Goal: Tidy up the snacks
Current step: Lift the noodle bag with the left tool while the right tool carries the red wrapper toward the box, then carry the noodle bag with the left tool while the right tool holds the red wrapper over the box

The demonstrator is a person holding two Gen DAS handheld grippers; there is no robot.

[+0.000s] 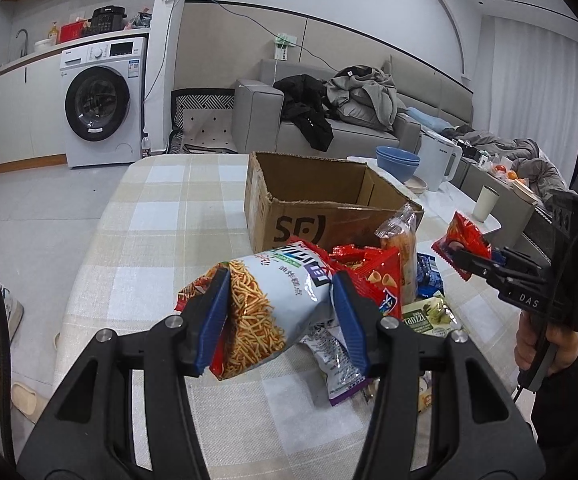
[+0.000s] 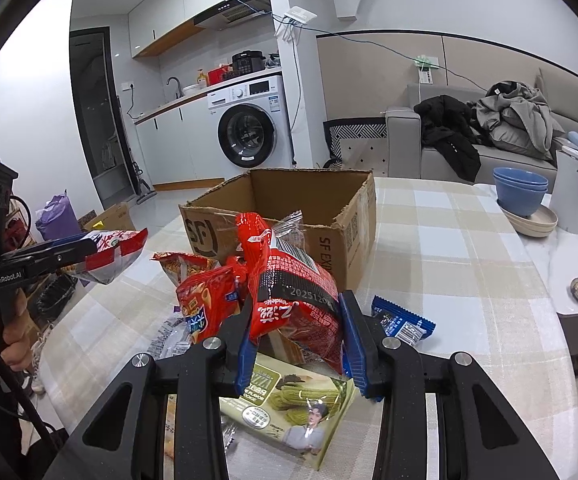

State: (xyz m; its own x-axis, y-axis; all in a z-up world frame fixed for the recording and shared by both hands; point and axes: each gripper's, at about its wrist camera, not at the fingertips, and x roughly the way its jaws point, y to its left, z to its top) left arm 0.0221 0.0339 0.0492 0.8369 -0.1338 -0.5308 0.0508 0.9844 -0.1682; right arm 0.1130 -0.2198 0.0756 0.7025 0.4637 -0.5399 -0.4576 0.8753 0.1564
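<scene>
Two grips are loaded. The left gripper (image 1: pixel 279 312) has its blue pads clamped across a puffy white-and-red bag of fried noodle sticks (image 1: pixel 261 304), lifted clear of the pile. The right gripper (image 2: pixel 295 340) is pinched on a crinkly red foil snack packet (image 2: pixel 293 292), also raised. Below them, loose on the checked beige tablecloth (image 1: pixel 161 216), lie a red cone-snack bag (image 1: pixel 381 280), a green matcha cookie box (image 2: pixel 289 404) and a small blue wrapper (image 2: pixel 403 324).

Both held bags are air-filled and slick, so I judge a pinch near one end could let them slide or swing out.

Just behind the pile stands the open brown cardboard box (image 1: pixel 321 196); its ragged front rim could snag a low-carried bag. The space above the box is open.
</scene>
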